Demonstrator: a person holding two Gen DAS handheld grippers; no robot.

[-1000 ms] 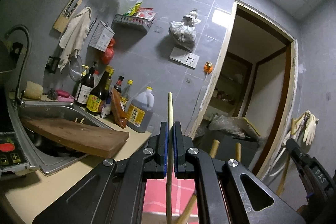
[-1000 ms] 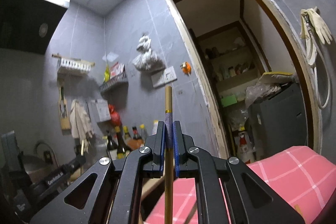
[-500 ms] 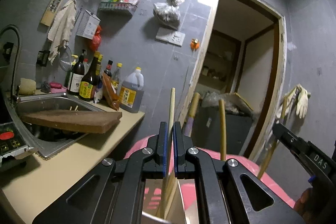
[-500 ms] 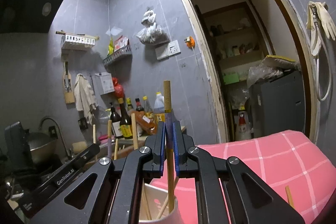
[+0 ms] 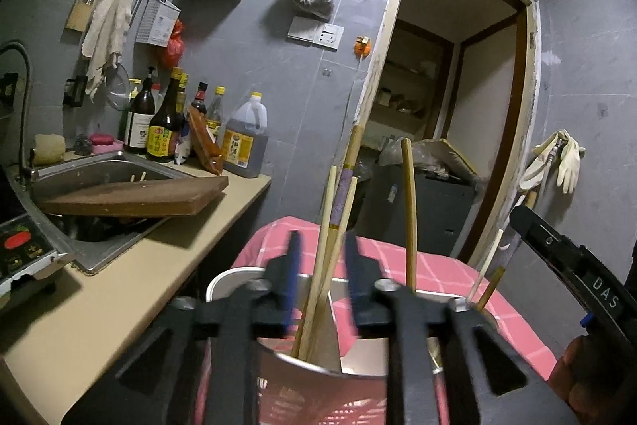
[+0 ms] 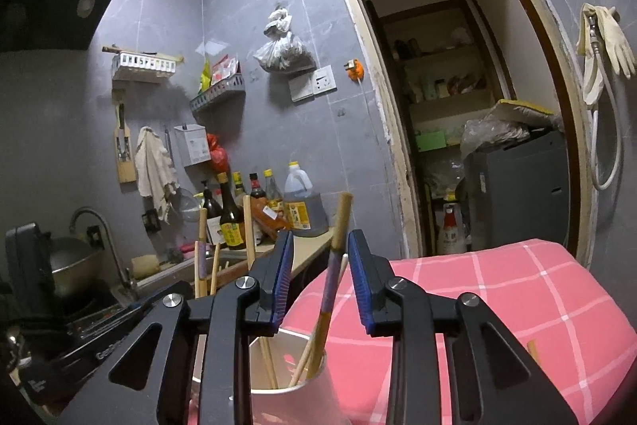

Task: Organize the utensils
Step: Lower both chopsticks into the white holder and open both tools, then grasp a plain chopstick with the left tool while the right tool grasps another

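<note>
A metal utensil holder with a divider stands on a pink checked cloth. Several wooden chopsticks stand in it, one with a purple band. My left gripper is open just above the holder, with chopsticks standing between its jaws. My right gripper is open too, and a purple-banded chopstick stands loose between its jaws in the holder. The right gripper also shows at the right edge of the left wrist view.
A beige counter lies to the left with a steel sink, a wooden cutting board across it and several sauce bottles at the wall. A doorway opens behind the pink cloth. One more chopstick lies on the cloth.
Both grippers have lowered over the holder and opened. The chopstick each one held now stands loose in the holder.
</note>
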